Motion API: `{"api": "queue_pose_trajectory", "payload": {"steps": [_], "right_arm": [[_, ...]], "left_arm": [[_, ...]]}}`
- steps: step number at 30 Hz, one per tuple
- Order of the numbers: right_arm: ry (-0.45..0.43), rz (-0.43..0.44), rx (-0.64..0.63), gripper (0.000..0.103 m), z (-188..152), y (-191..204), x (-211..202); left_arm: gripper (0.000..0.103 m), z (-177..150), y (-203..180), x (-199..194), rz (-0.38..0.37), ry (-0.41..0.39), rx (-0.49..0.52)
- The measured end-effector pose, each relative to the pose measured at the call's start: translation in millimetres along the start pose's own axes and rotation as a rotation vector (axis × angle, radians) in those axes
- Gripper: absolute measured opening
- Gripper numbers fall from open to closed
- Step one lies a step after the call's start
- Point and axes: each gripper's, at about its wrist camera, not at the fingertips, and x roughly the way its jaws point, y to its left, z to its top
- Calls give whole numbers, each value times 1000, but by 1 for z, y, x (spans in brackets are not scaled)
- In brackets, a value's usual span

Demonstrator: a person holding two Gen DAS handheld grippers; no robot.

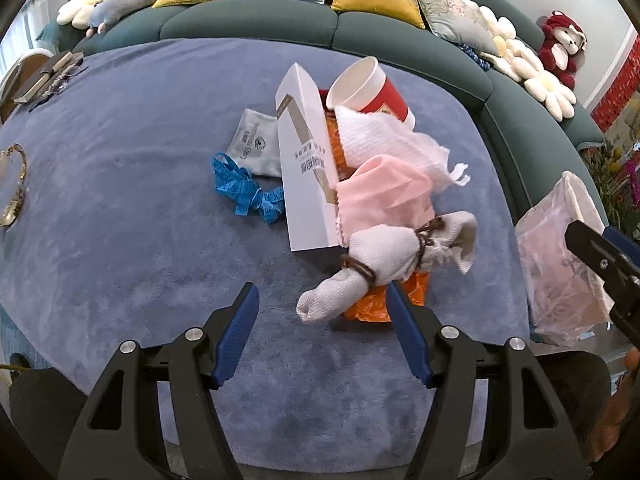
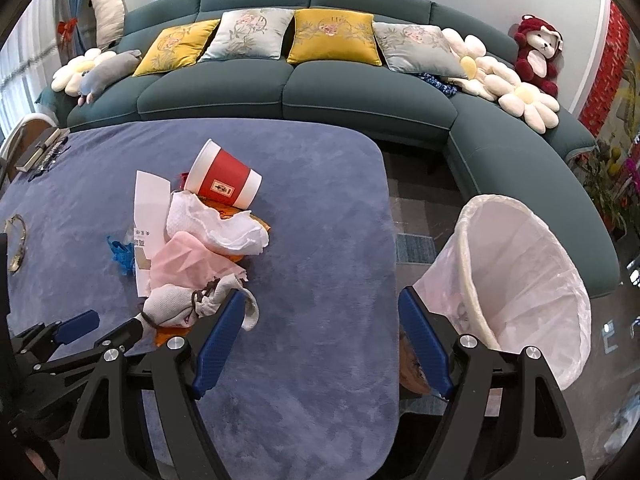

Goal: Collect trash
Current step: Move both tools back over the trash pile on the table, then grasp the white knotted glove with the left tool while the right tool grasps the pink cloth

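A pile of trash lies on the blue-covered table (image 1: 120,200): a red and white paper cup (image 1: 372,92) on its side, a white carton (image 1: 306,160), a white paper towel (image 1: 384,136), a pink cloth (image 1: 384,196), a grey cloth tied with brown cord (image 1: 380,260), an orange wrapper (image 1: 372,304), a blue tape (image 1: 244,192) and a grey pouch (image 1: 256,144). My left gripper (image 1: 322,300) is open just before the grey cloth. My right gripper (image 2: 322,308) is open over the table's right edge, beside a white-lined bin (image 2: 516,268). The pile also shows in the right wrist view (image 2: 212,236).
A teal sofa (image 2: 360,92) with cushions and plush toys curves behind the table. Glasses and a dark case (image 1: 44,80) lie at the far left corner, a gold-rimmed object (image 1: 14,184) at the left edge. Flowers (image 2: 608,176) stand at the right.
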Motion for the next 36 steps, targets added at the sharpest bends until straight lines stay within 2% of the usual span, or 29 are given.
{"api": "queue_pose_trajectory", "payload": {"steps": [8,9,10,11,13,14,16,21,27,32,36], "right_arm": [[25,27,-9,76,4,9,20],[26,31,-9,76,5,10,22],[27,37,-7,76,8,12,25],[28,42,-5,76,10,13,27],[28,52,-3,76,13,15,30],[28,59,-2,76,15,17,32],[27,69,-3,76,19,22,35],[25,85,-12,76,22,32,36],[10,100,-19,76,24,40,28],[22,137,-19,76,25,48,27],[44,181,-31,76,24,67,32]], "left_arm": [[61,6,-6,18,-61,25,29],[57,6,-8,22,-66,31,39],[48,6,-9,24,-70,38,43],[44,6,-10,28,-74,50,51],[29,5,-8,31,-83,64,48],[27,5,-6,30,-94,67,42],[18,6,-1,27,-117,69,21],[14,9,12,5,-150,49,-22],[13,23,31,-37,-143,-45,-84],[13,42,55,-70,-76,-147,-160],[13,52,73,-79,-2,-191,-202]]}}
